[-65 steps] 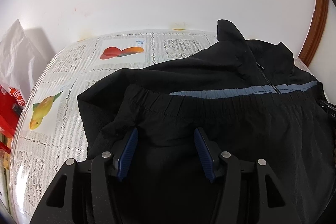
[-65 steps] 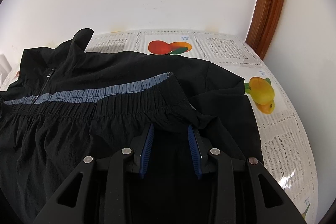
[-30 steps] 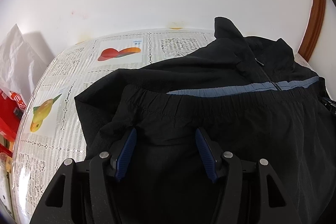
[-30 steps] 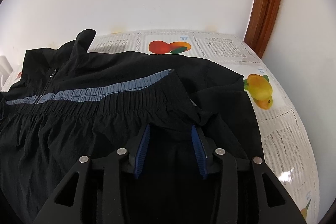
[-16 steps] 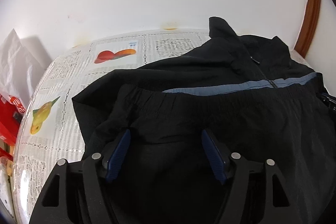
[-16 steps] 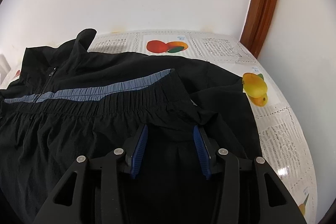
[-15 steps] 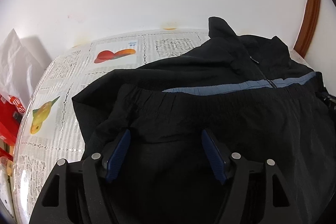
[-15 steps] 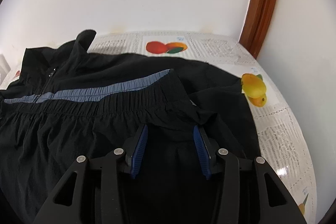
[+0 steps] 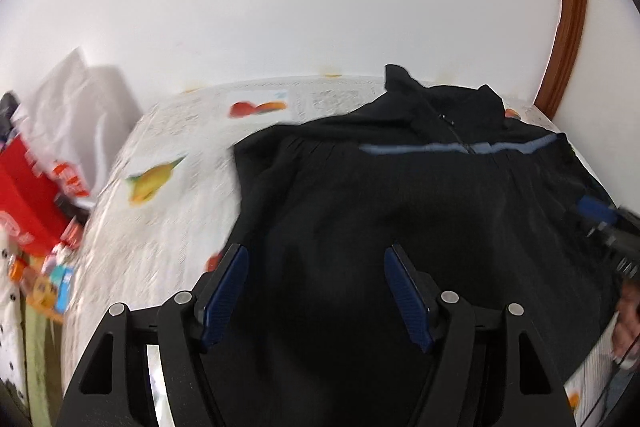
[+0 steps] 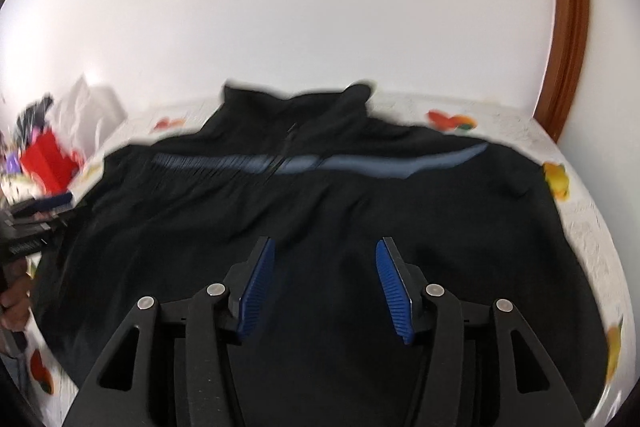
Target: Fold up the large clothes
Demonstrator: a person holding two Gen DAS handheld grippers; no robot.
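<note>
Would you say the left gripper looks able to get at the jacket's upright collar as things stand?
Probably yes: the left gripper is open, and only flat black jacket lies between it and the collar.

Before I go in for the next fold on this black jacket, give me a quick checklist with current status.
1. Left gripper open and holding nothing: ok, jaws spread wide above the black jacket.
2. Right gripper open and holding nothing: ok, jaws wide apart.
3. Bottom part folded up toward the grey-blue stripe: ok.
4. Jacket fully on the fruit-print tablecloth: cannot tell, its near edge is hidden behind the grippers.
5. Fabric lying smooth: cannot tell, both views are motion-blurred.
6. Red package apart from the jacket: ok, it sits off to the left.
</note>
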